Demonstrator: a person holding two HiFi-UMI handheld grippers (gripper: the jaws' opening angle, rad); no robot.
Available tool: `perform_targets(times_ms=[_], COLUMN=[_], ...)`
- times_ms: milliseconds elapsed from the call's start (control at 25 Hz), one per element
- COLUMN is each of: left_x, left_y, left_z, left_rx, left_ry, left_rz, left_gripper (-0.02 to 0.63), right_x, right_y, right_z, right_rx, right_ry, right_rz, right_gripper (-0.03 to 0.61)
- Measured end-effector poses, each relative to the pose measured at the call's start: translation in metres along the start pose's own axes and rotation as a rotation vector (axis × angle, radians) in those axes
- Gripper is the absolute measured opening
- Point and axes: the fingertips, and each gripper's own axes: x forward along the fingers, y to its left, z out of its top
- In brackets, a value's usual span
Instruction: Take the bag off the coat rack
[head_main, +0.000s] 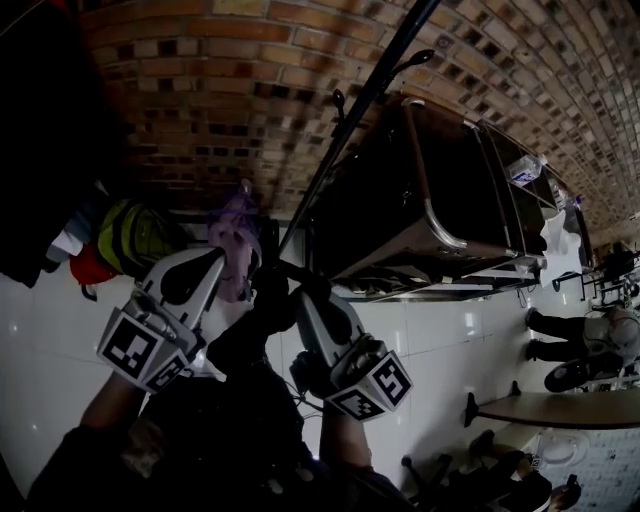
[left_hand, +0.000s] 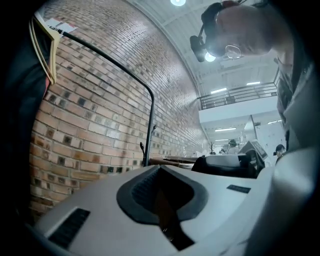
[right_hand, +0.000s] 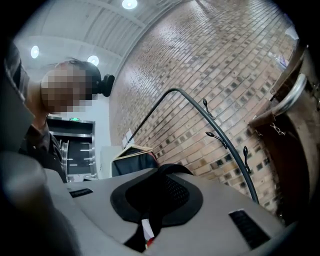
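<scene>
Black soft bag (head_main: 250, 335) hangs at the lower centre of the head view, a dark mass bunched between two white grippers. The left gripper (head_main: 222, 258) points up from the lower left and the right gripper (head_main: 300, 292) from the lower right, their tips close together over the bag. In the left gripper view the jaws are pressed together, with a thin dark strip of the bag caught in the slit between them. In the right gripper view the jaws are likewise closed on black material. A black strap (right_hand: 172, 167) arches over their tips and a small white and red tag (right_hand: 147, 231) shows low in the gap.

A thin black metal coat rack (head_main: 352, 125) runs diagonally from the centre to the top of the head view. The bag sits below its small hooks (head_main: 338, 100), apart from them. Behind the rack is a red-brown brick wall (head_main: 200, 80). A purple garment (head_main: 235, 240) and a yellow-green garment (head_main: 130, 235) hang at the left. A dark brown counter with a chrome rail (head_main: 400, 200) fills the centre right.
</scene>
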Motion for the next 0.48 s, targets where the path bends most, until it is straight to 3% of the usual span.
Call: perform_targets(times_ms=[280, 480], left_x=[-0.071, -0.11], left_y=[-0.038, -0.055], left_z=[-0.001, -0.008], left_rx=[-0.009, 0.007], left_ry=[0.006, 0.011], left_rz=[-0.007, 0.03], left_gripper=[0.018, 0.018], right_x=[-0.02, -0.029], right_y=[0.064, 0.097], right_z=[-0.043, -0.06], right_rx=[-0.097, -0.144], right_ry=[0.0, -0.004], right_rz=[-0.068, -0.116], right_gripper=[0.021, 0.02])
